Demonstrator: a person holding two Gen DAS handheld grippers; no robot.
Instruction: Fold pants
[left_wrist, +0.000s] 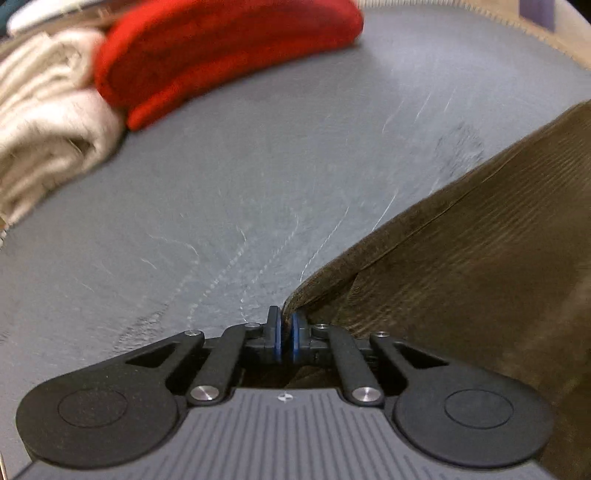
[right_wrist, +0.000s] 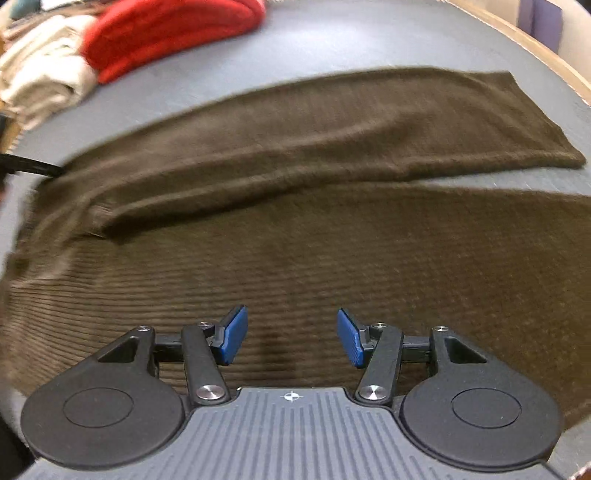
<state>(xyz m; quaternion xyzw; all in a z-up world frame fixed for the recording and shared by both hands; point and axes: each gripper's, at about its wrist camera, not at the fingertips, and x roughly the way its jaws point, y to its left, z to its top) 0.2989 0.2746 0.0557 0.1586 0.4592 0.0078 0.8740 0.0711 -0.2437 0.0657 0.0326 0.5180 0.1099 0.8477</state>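
I can read no words, brands or numbers anywhere here. The only sign is a small white crosshair mark, a circle crossed by two lines, printed on the ribbed grey body of my left gripper (left_wrist: 284, 325), and the same mark on my right gripper (right_wrist: 291, 332).

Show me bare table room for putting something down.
Bare grey table lies between the red folded garment and the brown pants pinched by the left tool. The cream pile crowds the far-left corner.
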